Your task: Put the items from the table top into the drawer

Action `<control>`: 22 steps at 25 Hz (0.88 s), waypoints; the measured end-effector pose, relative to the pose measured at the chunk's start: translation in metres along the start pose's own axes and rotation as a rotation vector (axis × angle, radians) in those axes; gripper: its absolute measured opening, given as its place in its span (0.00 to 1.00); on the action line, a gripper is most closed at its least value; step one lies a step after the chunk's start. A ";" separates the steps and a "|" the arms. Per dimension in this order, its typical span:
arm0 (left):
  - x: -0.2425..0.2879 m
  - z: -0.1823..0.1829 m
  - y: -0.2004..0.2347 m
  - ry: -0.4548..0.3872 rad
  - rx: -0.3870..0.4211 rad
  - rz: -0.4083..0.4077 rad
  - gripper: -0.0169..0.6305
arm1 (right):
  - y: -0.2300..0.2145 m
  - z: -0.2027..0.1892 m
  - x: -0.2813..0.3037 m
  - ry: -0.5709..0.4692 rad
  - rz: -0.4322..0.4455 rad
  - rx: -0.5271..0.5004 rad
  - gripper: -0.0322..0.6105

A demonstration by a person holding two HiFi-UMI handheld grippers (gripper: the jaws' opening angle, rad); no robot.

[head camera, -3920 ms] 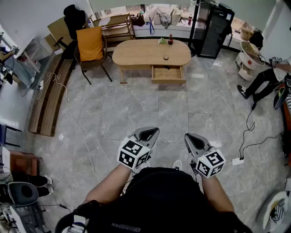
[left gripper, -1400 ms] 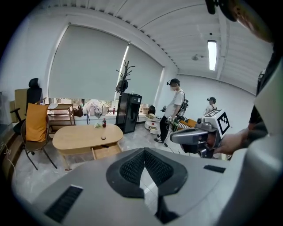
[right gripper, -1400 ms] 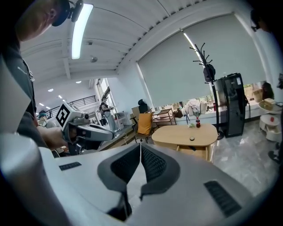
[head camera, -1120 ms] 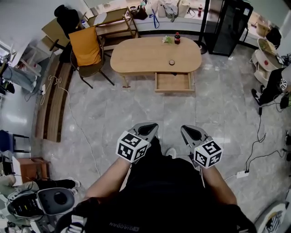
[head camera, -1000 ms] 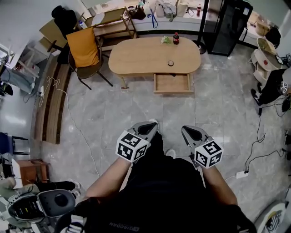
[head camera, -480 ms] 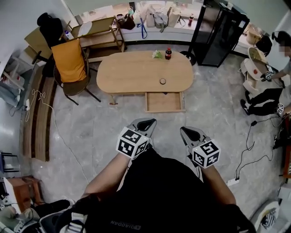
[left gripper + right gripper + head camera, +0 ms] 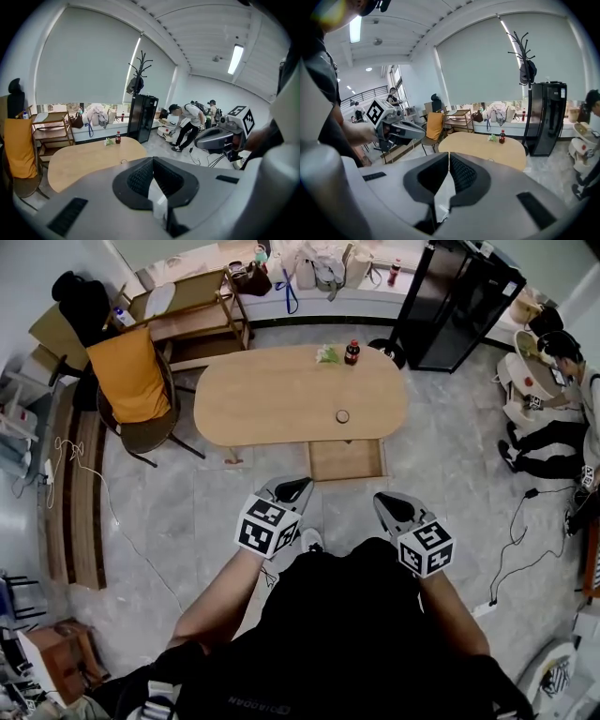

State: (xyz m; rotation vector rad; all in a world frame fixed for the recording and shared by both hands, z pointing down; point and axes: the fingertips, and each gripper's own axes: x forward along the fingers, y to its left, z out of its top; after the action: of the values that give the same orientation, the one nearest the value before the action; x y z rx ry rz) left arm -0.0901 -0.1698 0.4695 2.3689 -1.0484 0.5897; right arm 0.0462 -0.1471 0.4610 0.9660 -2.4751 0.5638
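An oval wooden table (image 7: 281, 395) stands ahead with its drawer (image 7: 347, 459) pulled open towards me. On top are a dark red-capped bottle (image 7: 352, 352), a green item (image 7: 326, 354) beside it, and a small round item (image 7: 342, 415) near the front edge. My left gripper (image 7: 289, 489) and right gripper (image 7: 388, 506) are held in the air short of the table, both shut and empty. The left gripper view shows its jaws (image 7: 152, 159) closed, with the table (image 7: 84, 161) and bottle (image 7: 117, 137) beyond. The right gripper (image 7: 449, 154) also faces the table (image 7: 487, 145).
A chair draped in orange cloth (image 7: 131, 390) stands left of the table, with a wooden shelf (image 7: 187, 306) behind it. A black cabinet (image 7: 459, 292) is at the back right. A person (image 7: 562, 362) sits at the right, and cables (image 7: 103, 512) trail on the floor.
I have walked closer to the table, so it and the open drawer now lie just ahead of the grippers. Both grippers stay shut and empty.
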 end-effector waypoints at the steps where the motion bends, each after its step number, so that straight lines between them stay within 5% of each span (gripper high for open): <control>1: 0.002 0.001 0.004 0.000 -0.006 -0.003 0.03 | -0.003 0.002 0.007 0.010 0.002 -0.009 0.06; 12: 0.045 -0.009 0.063 0.086 -0.113 0.107 0.03 | -0.086 -0.012 0.111 0.198 0.071 -0.280 0.06; 22: 0.121 -0.031 0.127 0.242 -0.278 0.249 0.03 | -0.207 -0.082 0.267 0.458 0.165 -0.465 0.06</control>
State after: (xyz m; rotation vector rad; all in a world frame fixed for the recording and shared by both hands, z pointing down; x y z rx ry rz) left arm -0.1195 -0.2947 0.5934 1.8909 -1.2332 0.7456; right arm 0.0330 -0.3876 0.7113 0.3990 -2.1332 0.2049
